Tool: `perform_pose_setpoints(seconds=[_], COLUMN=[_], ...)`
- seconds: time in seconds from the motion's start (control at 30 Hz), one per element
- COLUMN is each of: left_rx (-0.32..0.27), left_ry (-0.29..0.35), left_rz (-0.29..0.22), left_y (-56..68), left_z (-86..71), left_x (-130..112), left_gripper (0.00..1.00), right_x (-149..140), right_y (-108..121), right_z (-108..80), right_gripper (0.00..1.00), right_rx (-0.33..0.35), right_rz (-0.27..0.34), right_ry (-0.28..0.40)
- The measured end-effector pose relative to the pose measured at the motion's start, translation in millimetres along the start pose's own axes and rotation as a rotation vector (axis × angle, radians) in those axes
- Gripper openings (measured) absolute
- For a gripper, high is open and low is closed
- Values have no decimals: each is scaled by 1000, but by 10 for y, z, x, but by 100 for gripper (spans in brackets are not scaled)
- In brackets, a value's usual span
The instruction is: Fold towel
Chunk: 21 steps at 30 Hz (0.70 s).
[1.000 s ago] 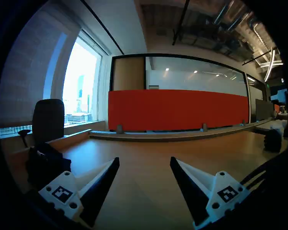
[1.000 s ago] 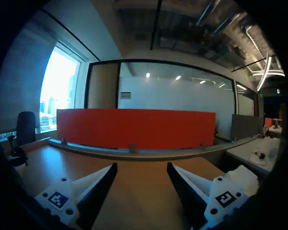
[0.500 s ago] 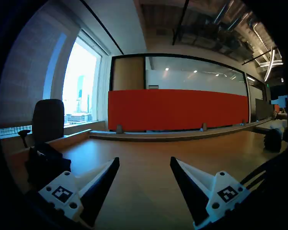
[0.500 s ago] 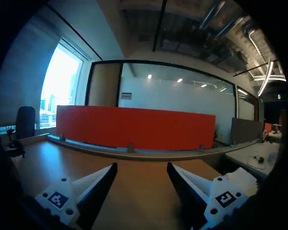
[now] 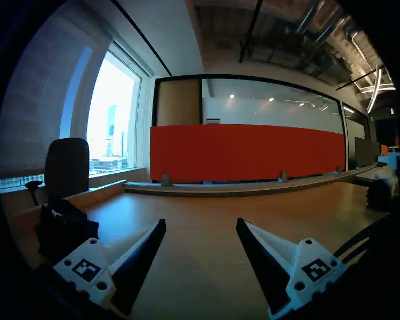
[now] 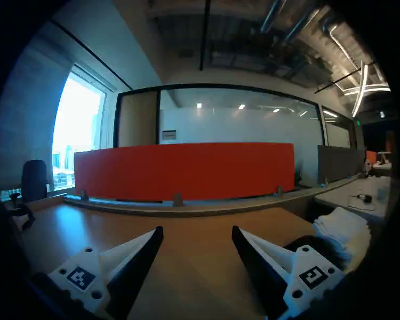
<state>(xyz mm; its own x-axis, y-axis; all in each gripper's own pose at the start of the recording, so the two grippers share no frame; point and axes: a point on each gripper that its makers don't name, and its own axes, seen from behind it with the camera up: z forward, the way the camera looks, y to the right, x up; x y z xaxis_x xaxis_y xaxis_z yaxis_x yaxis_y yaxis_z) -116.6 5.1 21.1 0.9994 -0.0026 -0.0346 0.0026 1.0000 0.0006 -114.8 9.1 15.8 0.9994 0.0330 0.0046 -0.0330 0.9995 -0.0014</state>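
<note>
A stack of folded white towels [image 6: 343,226] lies at the right end of the wooden table [image 6: 200,266], with a dark cloth [image 6: 318,249] beside and under it, just behind my right finger. My right gripper [image 6: 197,229] is open over bare wood, with nothing between its fingers. My left gripper [image 5: 200,221] is also open above the table [image 5: 200,256] and holds nothing. Far to its right sits a dark bundle [image 5: 378,194] with something white on top, too small to identify.
A red partition [image 5: 248,152] runs along the table's far edge. A black office chair [image 5: 66,168] and a dark lumpy object [image 5: 66,229] stand at the left by the window. A second desk [image 6: 365,197] with cables lies to the right.
The right gripper view has swung to the right and levelled, bringing the white towel stack and dark cloth further into sight. The left gripper has stayed still. Both remain open.
</note>
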Motion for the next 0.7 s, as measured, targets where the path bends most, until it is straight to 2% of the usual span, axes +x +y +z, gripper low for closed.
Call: perform_pose_setpoints(seconds=[0.4, 0.5, 0.7], left_rx=[0, 0, 0], left_ry=[0, 0, 0], left_rz=[0, 0, 0], left_y=[4, 3, -2], left_z=[2, 3, 4], left_x=[-1, 0, -4], left_gripper=[98, 98, 98], right_x=[-210, -286, -377], right_y=[-46, -132, -154], right_z=[36, 27, 1], right_gripper=[100, 100, 100], right_rx=[-7, 20, 24], right_rz=[-68, -69, -38], right_ry=[22, 7, 1])
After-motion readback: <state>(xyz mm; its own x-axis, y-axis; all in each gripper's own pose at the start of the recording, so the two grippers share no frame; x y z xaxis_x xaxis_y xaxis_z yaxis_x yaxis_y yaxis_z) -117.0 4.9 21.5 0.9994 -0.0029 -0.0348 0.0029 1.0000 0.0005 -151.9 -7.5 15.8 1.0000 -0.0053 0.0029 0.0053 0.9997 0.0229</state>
